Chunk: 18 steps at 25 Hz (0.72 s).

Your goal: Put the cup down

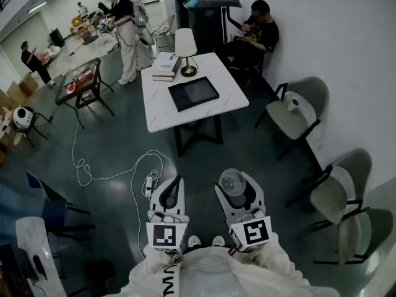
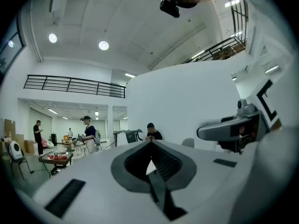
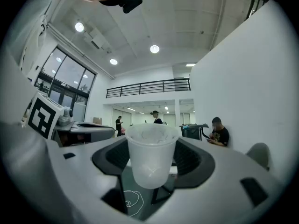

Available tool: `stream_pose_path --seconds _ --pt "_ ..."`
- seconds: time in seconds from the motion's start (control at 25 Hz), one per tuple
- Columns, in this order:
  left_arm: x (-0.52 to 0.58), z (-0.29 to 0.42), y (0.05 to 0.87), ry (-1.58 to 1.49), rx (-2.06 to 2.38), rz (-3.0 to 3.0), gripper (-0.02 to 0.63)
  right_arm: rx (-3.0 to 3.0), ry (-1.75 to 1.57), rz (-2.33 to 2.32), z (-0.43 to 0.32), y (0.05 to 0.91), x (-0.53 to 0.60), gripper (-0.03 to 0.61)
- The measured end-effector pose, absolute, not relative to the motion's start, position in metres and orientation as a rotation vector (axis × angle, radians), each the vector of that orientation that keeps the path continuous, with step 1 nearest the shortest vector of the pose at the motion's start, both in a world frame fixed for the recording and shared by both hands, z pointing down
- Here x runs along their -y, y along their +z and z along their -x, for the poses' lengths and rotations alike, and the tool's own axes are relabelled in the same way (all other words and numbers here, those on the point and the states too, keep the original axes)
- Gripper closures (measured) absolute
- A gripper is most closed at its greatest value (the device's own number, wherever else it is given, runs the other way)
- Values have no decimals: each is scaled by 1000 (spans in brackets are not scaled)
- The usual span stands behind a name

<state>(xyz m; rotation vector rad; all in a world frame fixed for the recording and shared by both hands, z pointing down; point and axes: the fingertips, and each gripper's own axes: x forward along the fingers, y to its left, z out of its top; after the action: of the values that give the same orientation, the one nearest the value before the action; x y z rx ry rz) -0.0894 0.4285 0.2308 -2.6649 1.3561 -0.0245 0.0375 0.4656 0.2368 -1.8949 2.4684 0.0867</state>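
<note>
A clear plastic cup [image 1: 233,182] stands upright between the jaws of my right gripper [image 1: 234,182], which is shut on it and held level above the dark floor. In the right gripper view the cup [image 3: 152,155] fills the gap between the black pads [image 3: 194,160] and looks empty. My left gripper [image 1: 177,180] hangs beside it to the left, holding nothing. In the left gripper view its jaws meet in a thin line, so this gripper [image 2: 150,164] is shut. The white table [image 1: 158,113] stands ahead of both grippers.
On the table are a lamp [image 1: 185,45], a black tray [image 1: 193,93] and books [image 1: 166,65]. Grey chairs [image 1: 291,119] [image 1: 334,193] line the right wall. A white cable [image 1: 105,175] loops over the floor at the left. A person [image 1: 257,36] sits behind the table.
</note>
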Motion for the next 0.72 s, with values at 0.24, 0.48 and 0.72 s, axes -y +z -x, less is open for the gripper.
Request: stream_pose_path --seconds 0.24,0.48,0.72 --pt "-431 89 239 -37 -1396 2684 604 -2492 89 1881 -38 239 -468 298" --pt "-428 84 245 -70 -1386 2689 604 -2493 69 1861 -41 241 -462 298" --pt "-431 72 256 -101 -1405 2688 604 -2492 60 1838 -62 242 -465 298"
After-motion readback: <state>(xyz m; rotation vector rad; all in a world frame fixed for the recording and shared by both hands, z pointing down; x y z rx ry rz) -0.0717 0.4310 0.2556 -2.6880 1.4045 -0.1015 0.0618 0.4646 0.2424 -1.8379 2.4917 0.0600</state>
